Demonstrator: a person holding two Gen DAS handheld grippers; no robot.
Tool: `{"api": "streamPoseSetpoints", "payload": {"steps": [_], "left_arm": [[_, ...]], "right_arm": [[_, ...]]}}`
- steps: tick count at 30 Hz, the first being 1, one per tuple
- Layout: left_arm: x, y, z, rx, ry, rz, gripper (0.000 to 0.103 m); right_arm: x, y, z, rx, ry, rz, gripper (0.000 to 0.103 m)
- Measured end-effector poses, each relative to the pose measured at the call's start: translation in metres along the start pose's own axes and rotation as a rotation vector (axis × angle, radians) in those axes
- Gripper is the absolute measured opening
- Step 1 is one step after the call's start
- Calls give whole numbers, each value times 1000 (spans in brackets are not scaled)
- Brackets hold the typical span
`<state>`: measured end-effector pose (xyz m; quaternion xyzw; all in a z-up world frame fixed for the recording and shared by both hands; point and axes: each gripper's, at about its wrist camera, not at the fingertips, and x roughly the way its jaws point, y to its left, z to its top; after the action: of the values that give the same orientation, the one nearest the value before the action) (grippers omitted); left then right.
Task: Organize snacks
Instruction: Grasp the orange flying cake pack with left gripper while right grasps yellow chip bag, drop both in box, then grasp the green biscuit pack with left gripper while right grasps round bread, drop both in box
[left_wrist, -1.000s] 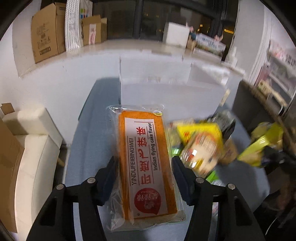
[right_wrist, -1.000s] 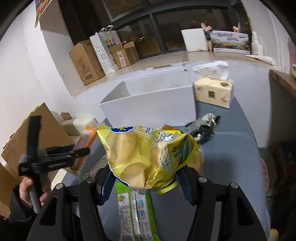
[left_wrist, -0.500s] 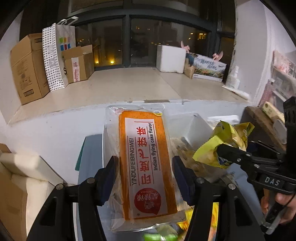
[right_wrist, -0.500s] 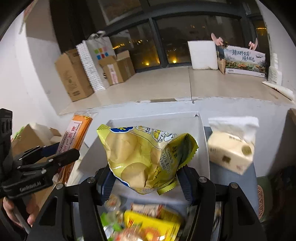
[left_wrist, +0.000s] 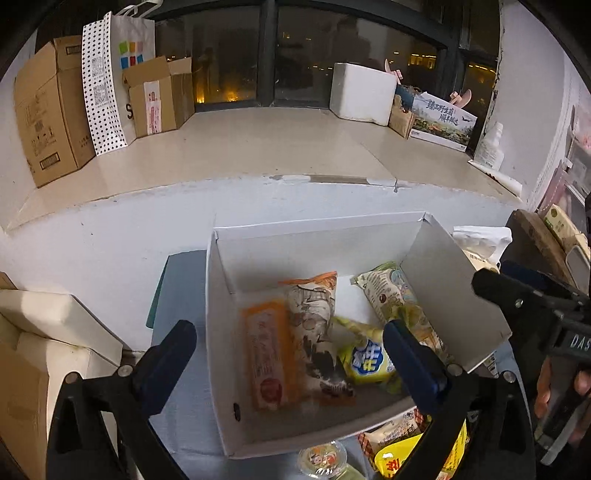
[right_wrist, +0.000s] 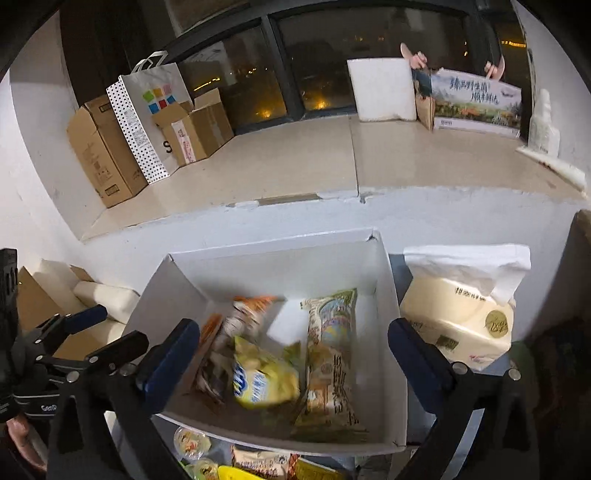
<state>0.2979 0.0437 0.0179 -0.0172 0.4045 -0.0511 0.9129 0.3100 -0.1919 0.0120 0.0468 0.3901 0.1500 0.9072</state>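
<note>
Tongs, left gripper (left_wrist: 288, 354): jaws spread wide, nothing between them, poised above the near left part of the white box (left_wrist: 218, 332); its blue finger pads (left_wrist: 410, 363) show to either side of the box's contents. Tongs, right gripper (right_wrist: 291, 363): jaws likewise wide and empty, hanging over the same box from the near side.

Contents of white box, seen from above:
- orange cake pack (left_wrist: 267, 360), lying flat along the left wall, label upward.
- pale bag with orange top edge (left_wrist: 317, 325), just beside the cake pack on its right and overlapping it.
- yellow chip bag (right_wrist: 264, 376), blurred, near the middle of the box floor, touching the pale bag.
- long green-and-cream packet (right_wrist: 330, 365), lying lengthwise along the right side.

Outside the box, near edge: small clear jelly cups (right_wrist: 192, 441) and further snack packets (left_wrist: 402, 441), partly hidden by the gripper frames.

Right of the box: tissue pack (right_wrist: 461, 317), upright on the grey table surface (left_wrist: 177, 288), just beside the box wall.

Surroundings: white ledge (right_wrist: 332, 162) behind the table carrying cardboard boxes (left_wrist: 44, 110), a dotted paper bag (right_wrist: 151, 118), a white foam box (left_wrist: 360, 94) and a printed carton (right_wrist: 476, 105); dark window behind.
</note>
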Motion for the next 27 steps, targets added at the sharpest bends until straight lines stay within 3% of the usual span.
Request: {"api": "streamPoseSetpoints", "payload": {"steps": [6,11,18,22,27], "left_arm": [[-31,-5,-17,10,-37,-14,103],[-73,-11,-58,23,-73,-39,103],[-107,-19,-144,9,-21,-108,103],[-112,-25,-192,3,20,-97,103],[-90,-32,-232,44,116,-57,103]], "right_arm": [[-28,3,-10,-11,-50,32,103],[-75,7,-40,-61,-107,73,103],[-139,-1,-113,-70,-126,124,103],[-164,-7,-156,-47,-138,127,103],[-186,-2,-202,-50,-166,100,103]]}}
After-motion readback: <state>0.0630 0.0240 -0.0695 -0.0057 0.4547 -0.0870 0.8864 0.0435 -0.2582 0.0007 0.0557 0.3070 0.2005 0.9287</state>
